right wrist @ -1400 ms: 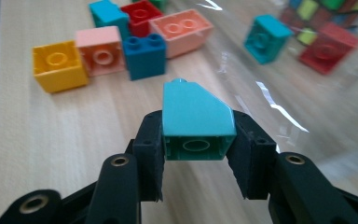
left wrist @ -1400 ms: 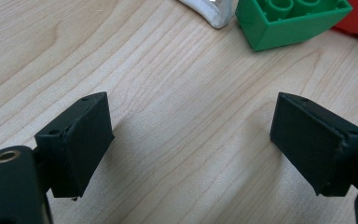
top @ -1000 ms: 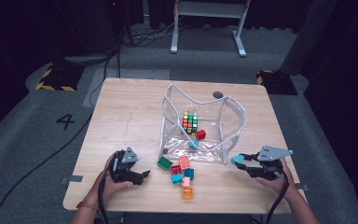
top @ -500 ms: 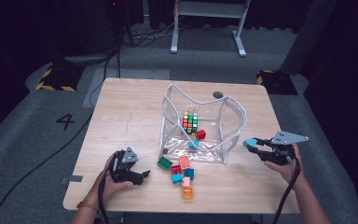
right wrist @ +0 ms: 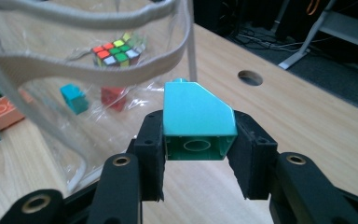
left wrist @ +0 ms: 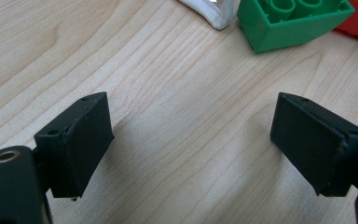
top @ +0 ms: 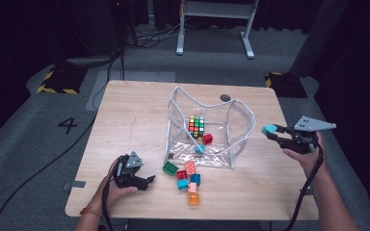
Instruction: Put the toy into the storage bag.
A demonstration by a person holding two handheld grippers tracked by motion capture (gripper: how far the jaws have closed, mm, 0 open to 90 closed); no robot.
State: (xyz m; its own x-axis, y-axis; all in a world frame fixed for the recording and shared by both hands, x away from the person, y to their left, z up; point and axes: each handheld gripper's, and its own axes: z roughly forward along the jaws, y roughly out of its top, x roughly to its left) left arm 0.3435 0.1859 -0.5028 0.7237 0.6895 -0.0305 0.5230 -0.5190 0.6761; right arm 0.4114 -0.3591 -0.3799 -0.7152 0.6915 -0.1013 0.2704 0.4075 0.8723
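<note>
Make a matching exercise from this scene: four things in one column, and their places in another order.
Things:
1. teal block
2. puzzle cube
3. green block
4. orange block

Places:
A. inside the clear bag
B. on the table, nearest the front edge
C. between the right gripper jaws
D. on the table, nearest the left gripper

Pairs: 1-C, 2-A, 3-D, 4-B
</note>
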